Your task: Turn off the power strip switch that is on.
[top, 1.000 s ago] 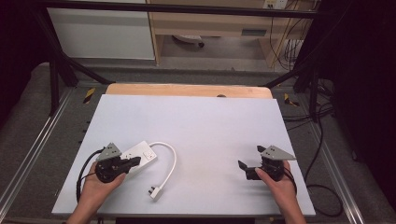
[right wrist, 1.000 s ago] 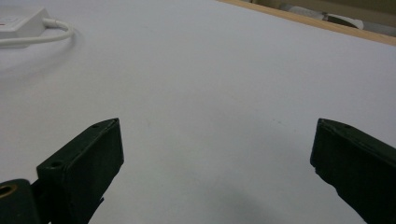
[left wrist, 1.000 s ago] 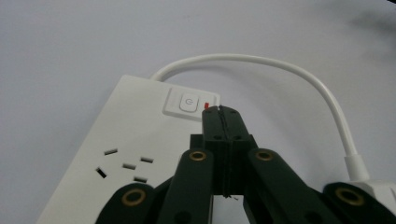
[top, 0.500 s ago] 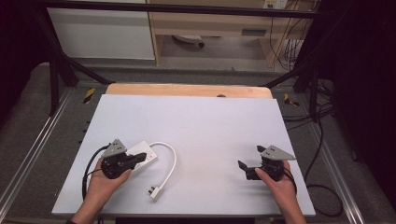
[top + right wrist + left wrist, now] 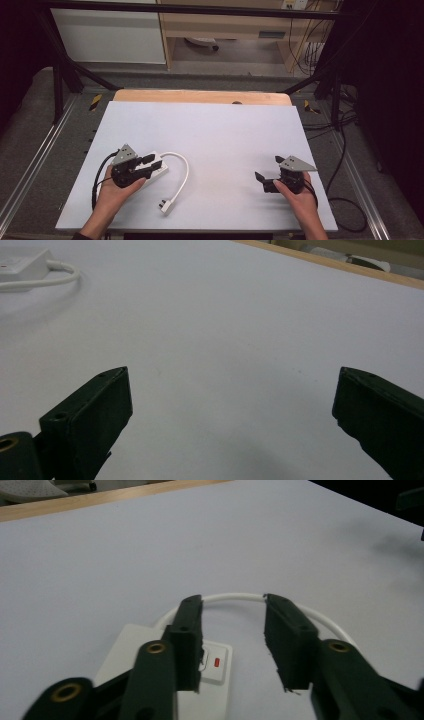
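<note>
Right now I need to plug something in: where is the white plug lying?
In the high view the white plug lies near the table's front edge, left of centre, just right of the left gripper over the power strip.

Left gripper (image 5: 232, 630): jaws parted, poised over a white power strip (image 5: 165, 675) (red switch visible) on the table (image 5: 100, 555). White cable (image 5: 300, 612) loops beyond; contact with strip apparently absent.

High view looks down on the table (image 5: 225, 135) — gripper views skim it closely, sharing its surface.
</note>
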`<state>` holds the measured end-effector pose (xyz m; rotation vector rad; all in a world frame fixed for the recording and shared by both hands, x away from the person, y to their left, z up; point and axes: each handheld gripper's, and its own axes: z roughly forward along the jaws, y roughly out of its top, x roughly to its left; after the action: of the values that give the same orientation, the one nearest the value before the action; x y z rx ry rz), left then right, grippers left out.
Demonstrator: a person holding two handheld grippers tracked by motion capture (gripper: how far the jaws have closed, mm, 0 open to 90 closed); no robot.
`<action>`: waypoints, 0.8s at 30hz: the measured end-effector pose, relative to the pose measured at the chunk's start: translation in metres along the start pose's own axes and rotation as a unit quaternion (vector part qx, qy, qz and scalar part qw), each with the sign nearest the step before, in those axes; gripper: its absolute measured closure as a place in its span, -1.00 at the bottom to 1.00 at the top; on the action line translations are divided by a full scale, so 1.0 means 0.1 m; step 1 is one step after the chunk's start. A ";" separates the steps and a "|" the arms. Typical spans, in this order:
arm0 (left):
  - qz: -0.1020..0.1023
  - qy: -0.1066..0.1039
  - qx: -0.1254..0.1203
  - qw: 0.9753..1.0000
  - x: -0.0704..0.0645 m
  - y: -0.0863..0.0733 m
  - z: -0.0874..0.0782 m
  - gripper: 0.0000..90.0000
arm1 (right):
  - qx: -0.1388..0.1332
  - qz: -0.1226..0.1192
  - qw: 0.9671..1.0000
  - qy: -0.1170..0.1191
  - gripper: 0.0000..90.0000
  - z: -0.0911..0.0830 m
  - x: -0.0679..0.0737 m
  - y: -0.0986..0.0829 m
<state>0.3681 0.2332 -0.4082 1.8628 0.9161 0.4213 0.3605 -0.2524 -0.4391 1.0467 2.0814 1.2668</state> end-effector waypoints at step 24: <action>-0.018 0.020 -0.071 0.997 -0.03 0.06 -0.05 -0.82 | -0.001 0.000 1.000 -0.001 -0.93 0.00 -0.01 0.00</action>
<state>0.3653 0.2326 -0.4004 1.7112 0.9209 0.4917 0.3606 -0.2530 -0.4390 1.0464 2.0783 1.2672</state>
